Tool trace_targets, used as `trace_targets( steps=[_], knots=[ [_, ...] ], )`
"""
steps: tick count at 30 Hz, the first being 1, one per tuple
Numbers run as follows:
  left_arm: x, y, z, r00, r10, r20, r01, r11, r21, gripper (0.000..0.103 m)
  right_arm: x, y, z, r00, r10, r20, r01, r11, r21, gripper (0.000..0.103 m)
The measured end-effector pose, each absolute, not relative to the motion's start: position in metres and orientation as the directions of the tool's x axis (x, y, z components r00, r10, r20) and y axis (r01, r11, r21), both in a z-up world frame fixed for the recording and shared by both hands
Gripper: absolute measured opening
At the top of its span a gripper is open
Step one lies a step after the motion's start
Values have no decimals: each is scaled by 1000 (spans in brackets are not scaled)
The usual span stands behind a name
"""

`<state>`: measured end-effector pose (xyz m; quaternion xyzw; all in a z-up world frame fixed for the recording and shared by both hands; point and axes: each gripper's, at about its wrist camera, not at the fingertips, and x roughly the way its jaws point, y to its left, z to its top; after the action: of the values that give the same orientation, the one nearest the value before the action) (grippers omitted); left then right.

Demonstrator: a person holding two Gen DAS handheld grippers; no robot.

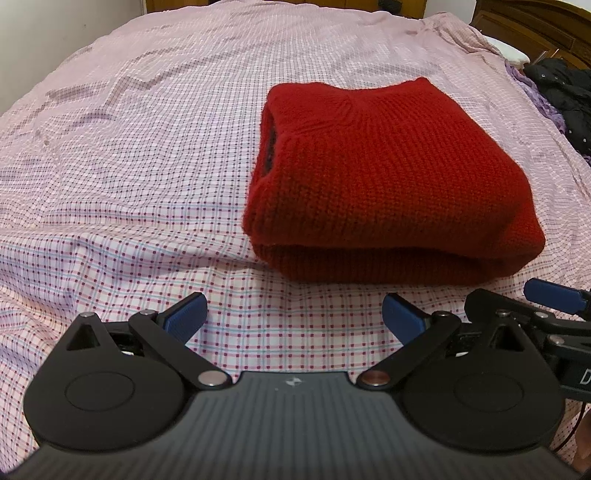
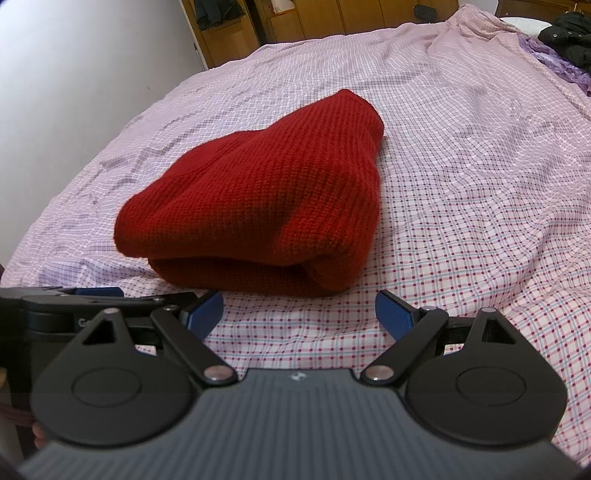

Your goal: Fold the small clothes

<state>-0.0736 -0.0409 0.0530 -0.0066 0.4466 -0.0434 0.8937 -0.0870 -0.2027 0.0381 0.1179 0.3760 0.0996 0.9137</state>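
A red knitted sweater (image 1: 380, 177) lies folded in a thick bundle on the checked pink bedsheet (image 1: 147, 166). It also shows in the right wrist view (image 2: 258, 199). My left gripper (image 1: 293, 319) is open and empty, just short of the bundle's near edge and a little to its left. My right gripper (image 2: 299, 314) is open and empty, just short of the bundle's near right corner. Each gripper's blue fingertip shows at the edge of the other's view: the right one (image 1: 554, 295) and the left one (image 2: 99, 291).
Dark and purple clothes (image 1: 554, 96) are piled at the bed's far right, also in the right wrist view (image 2: 565, 40). Wooden furniture (image 2: 314, 18) stands beyond the far edge of the bed. A white wall (image 2: 74, 55) is at the left.
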Motion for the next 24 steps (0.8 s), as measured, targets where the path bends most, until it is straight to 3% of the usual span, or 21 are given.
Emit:
trace_targets(
  steps=[24],
  knots=[
    [-73, -40, 52, 597, -92, -797, 76, 995, -57, 103, -87, -200, 39, 696, 269, -665, -98, 954, 282, 90]
  ],
)
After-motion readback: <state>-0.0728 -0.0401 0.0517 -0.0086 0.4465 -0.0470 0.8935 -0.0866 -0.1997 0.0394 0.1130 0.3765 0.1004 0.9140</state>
